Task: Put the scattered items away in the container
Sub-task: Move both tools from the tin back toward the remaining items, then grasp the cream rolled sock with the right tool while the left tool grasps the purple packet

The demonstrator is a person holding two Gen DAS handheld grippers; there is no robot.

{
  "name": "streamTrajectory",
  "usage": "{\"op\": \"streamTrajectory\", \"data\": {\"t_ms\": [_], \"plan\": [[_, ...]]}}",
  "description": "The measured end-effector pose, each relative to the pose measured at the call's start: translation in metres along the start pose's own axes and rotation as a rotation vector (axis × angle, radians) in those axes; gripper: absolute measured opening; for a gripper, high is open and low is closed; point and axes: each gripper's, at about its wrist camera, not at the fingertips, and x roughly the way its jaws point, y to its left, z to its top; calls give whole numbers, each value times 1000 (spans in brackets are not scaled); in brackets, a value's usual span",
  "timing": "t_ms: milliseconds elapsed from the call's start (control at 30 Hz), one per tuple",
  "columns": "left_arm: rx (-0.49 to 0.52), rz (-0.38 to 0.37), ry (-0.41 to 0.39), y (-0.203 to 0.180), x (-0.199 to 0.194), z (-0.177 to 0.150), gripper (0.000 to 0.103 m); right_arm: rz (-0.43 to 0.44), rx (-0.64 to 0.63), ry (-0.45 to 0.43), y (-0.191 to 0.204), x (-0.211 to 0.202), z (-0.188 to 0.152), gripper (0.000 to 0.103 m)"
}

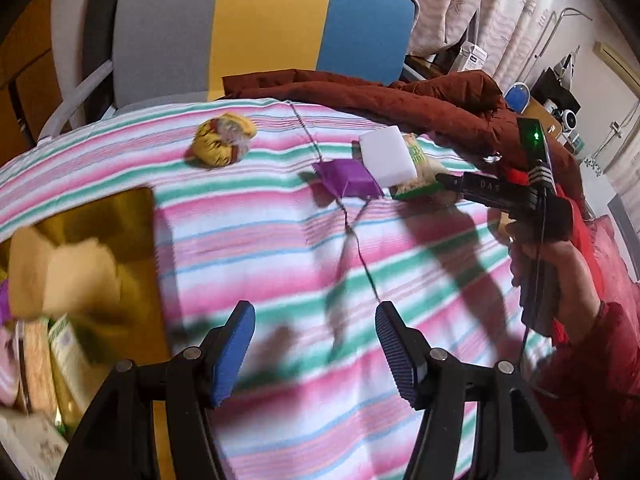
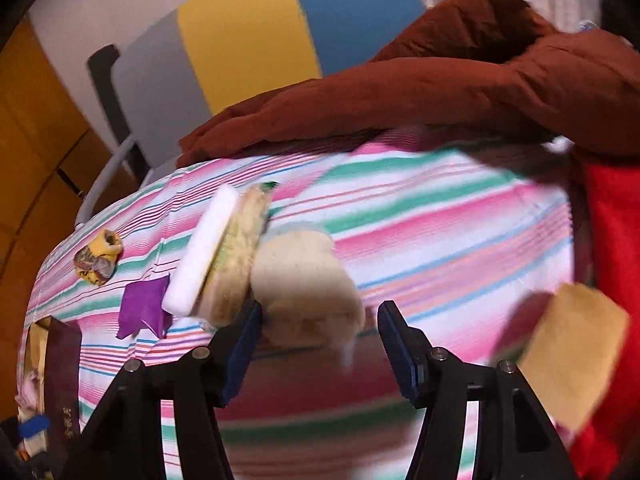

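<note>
Both grippers are held open and empty. Right gripper is held low over the striped cloth, with a pale sponge between its fingers, just ahead, not squeezed. Beside the sponge, a white block and a purple packet are seen. Left gripper is held over the cloth, near the brown box.

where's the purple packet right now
In the left wrist view the purple packet lies mid-bed on the striped sheet, touching the white sponge block on its right.
</note>
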Motion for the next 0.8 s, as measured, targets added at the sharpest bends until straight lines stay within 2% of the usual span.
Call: {"op": "streamTrajectory", "data": {"t_ms": [67, 133, 200, 433, 533, 700, 800], "plan": [[21, 2, -7, -5, 10, 11, 64, -8, -25, 6, 2, 6, 2, 61], [22, -2, -1, -8, 21, 22, 64, 27, -25, 17, 3, 13, 3, 61], [13, -20, 2, -11, 31, 32, 64, 31, -24, 35, 1, 19, 3, 58], [-22, -35, 27, -21, 65, 62, 64, 74, 124, 100, -15, 18, 1, 55], [-19, -46, 20, -29, 73, 74, 68, 60, 122, 108, -14, 17, 0, 55], [-46, -48, 40, -35, 95, 97, 68, 13, 76, 112, -6, 16, 1, 55], [-23, -4, 53, -40, 109, 106, 68, 11, 76, 113, -6, 17, 1, 55]]}}
